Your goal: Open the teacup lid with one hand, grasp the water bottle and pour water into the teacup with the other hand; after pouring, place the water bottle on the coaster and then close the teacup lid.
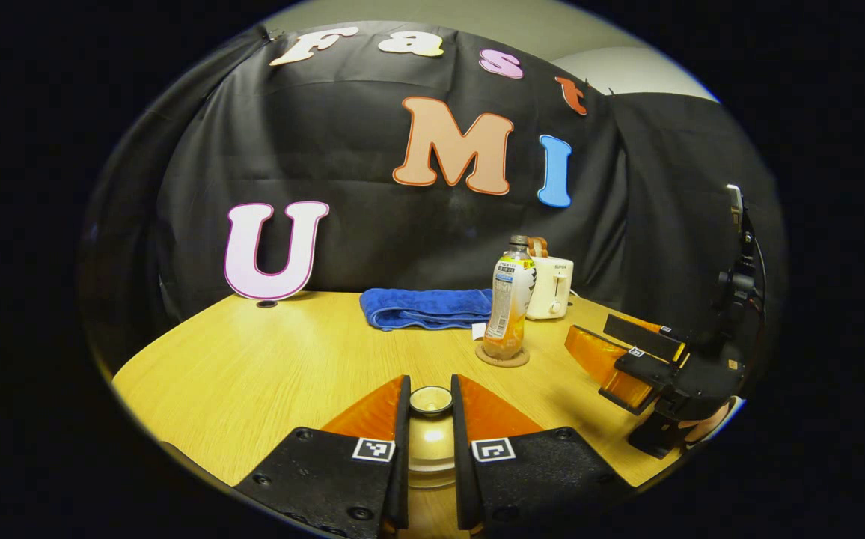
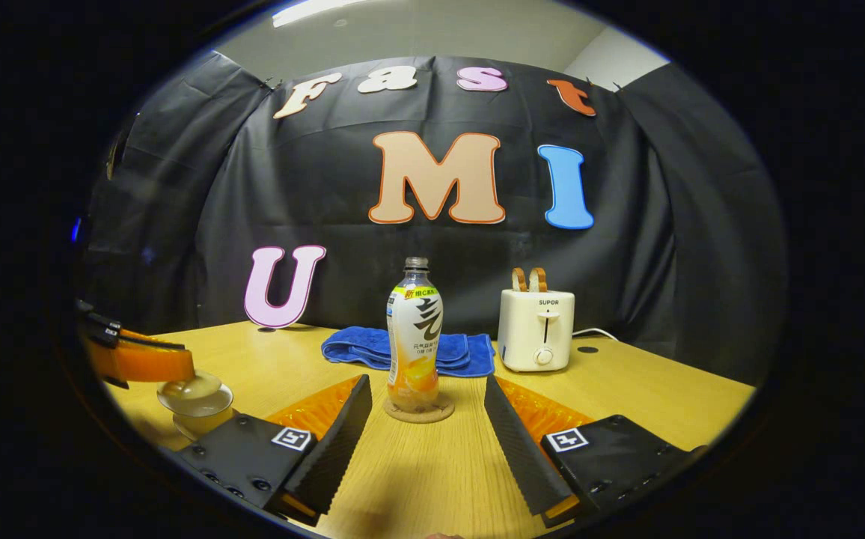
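Observation:
The teacup's lid knob sits between the fingers of my left gripper, which is shut on it. In the right gripper view the same left gripper holds the lid right on top of the teacup; I cannot tell whether lid and cup are apart. The water bottle stands upright on a round coaster. My right gripper is open, with its fingertips just short of the bottle on either side. From the left gripper view, bottle, coaster and right gripper lie to the right.
A folded blue towel lies behind the bottle. A white toaster stands at the back right, its cord trailing right. The wooden table ends close to the black cloth wall. A hand holds the right gripper.

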`<state>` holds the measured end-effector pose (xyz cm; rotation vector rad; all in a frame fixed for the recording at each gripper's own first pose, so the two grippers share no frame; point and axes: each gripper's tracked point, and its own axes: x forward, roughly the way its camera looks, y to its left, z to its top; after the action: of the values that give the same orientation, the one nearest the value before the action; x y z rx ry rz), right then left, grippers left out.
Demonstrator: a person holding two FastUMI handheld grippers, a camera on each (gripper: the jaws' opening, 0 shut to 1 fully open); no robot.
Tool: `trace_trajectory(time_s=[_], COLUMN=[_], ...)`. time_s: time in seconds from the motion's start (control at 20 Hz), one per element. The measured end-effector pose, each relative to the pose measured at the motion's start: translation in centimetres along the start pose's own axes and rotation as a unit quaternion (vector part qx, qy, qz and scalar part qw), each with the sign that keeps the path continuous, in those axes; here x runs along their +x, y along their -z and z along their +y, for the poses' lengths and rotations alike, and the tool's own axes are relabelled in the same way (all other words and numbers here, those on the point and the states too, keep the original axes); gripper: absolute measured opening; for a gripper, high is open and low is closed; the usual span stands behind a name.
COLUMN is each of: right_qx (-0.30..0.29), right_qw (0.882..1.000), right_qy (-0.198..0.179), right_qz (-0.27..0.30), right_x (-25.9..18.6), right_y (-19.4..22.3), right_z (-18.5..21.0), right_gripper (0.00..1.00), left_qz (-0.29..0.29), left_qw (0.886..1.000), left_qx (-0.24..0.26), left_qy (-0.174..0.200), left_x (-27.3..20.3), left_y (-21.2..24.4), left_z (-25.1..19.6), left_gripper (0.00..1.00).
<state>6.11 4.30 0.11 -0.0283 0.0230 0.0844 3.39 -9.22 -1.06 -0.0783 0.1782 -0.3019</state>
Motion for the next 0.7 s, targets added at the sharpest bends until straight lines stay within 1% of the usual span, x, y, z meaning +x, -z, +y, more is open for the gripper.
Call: trace_trajectory(time_s=[0.05,0.1,0.35,0.55,0.6,0.65,0.7], right_qx=[0.005,0.009,0.009,0.007,0.007,0.006,0.005], right_qw=[1.000,1.000,1.000,1.000,1.000,1.000,1.000], right_qy=[0.001,0.001,0.001,-0.001,-0.001,-0.001,-0.001], right_qz=[0.002,0.001,0.001,0.001,0.001,0.002,0.001], right_x=[-0.1,0.0,-0.1,-0.2,-0.1,-0.2,-0.2], right_y=[0.1,0.1,0.1,0.1,0.1,0.1,0.1], right_z=[-0.2,-0.2,-0.2,-0.1,-0.1,0.0,0.0], right_gripper=[0.94,0.97,0.97,0.97,0.94,0.94,0.96], left_qz=[0.003,0.006,0.014,0.010,0.007,0.003,0.004], left_qw=[1.000,1.000,1.000,1.000,1.000,1.000,1.000], left_qx=[0.001,0.001,0.004,0.015,0.017,0.018,0.020], left_qy=[-0.001,-0.002,-0.007,-0.012,-0.013,-0.013,-0.014], left_x=[0.1,0.1,0.4,0.5,0.4,0.4,0.4], left_y=[0.2,0.4,1.1,1.3,1.3,1.1,1.3], left_z=[0.1,0.1,0.2,0.3,0.3,0.2,0.1], left_gripper=[0.23,0.23,0.23,0.23,0.24,0.24,0.25])
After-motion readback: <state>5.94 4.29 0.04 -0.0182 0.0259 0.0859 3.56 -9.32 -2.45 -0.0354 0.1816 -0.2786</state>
